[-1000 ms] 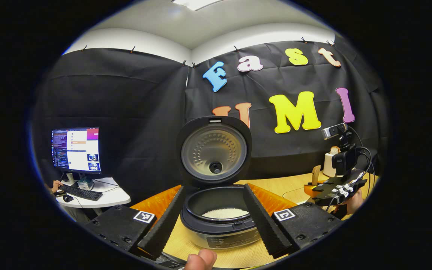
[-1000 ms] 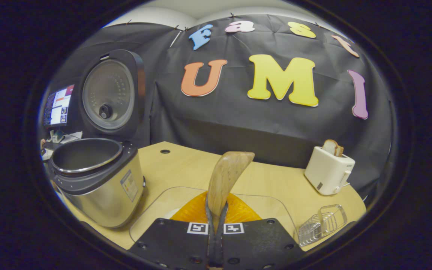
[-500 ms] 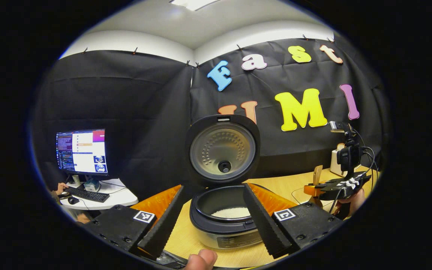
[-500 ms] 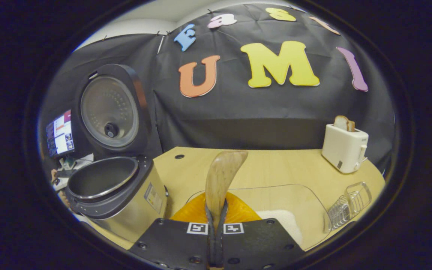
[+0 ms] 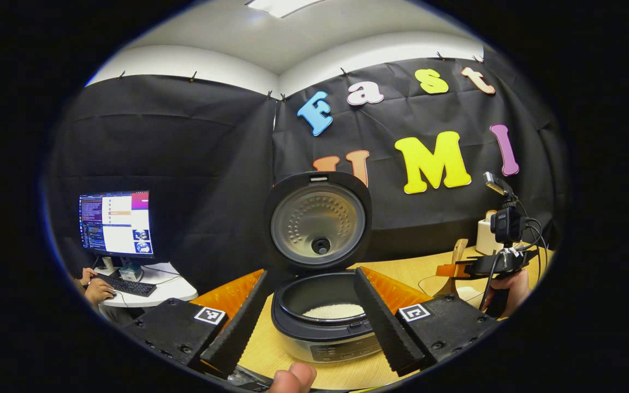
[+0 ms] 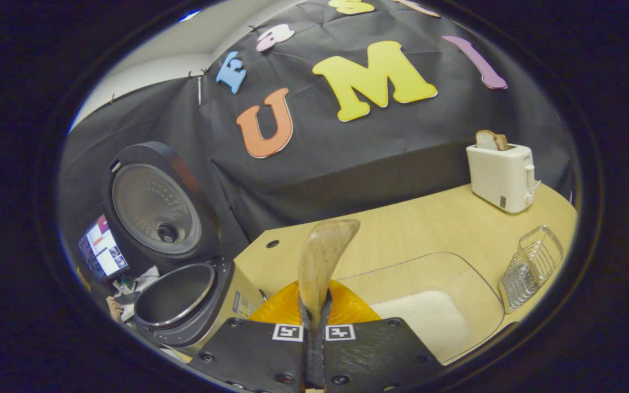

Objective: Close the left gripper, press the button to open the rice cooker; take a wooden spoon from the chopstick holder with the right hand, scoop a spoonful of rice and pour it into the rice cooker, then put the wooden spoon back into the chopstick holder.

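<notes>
On the wooden surface (image 6: pixel 434 218) we see the rice cooker (image 5: pixel 322 322) with its lid (image 5: pixel 318 221) raised and white rice (image 5: pixel 332 311) in the pot. Right of the cooker lies a clear tray (image 6: pixel 429 273) holding rice, then a wire chopstick holder (image 6: pixel 533 259) and a toaster (image 6: pixel 500 169). Our left tongs (image 5: pixel 309 311) stand wide apart before the cooker. Our right tongs (image 6: pixel 314 319) clamp the wooden spoon (image 6: pixel 322 256), its bowl upright over the tray.

The right gripper (image 6: pixel 314 322) pinches the wooden spoon (image 6: pixel 322 262) tight, with the scoop end sticking up. Just past it sits a clear tray (image 6: pixel 456 278) with white rice (image 6: pixel 421 322) inside. The rice cooker (image 6: pixel 183 305) stands open on the left, and a white toaster (image 6: pixel 500 169) is far back on the table (image 6: pixel 402 229).
</notes>
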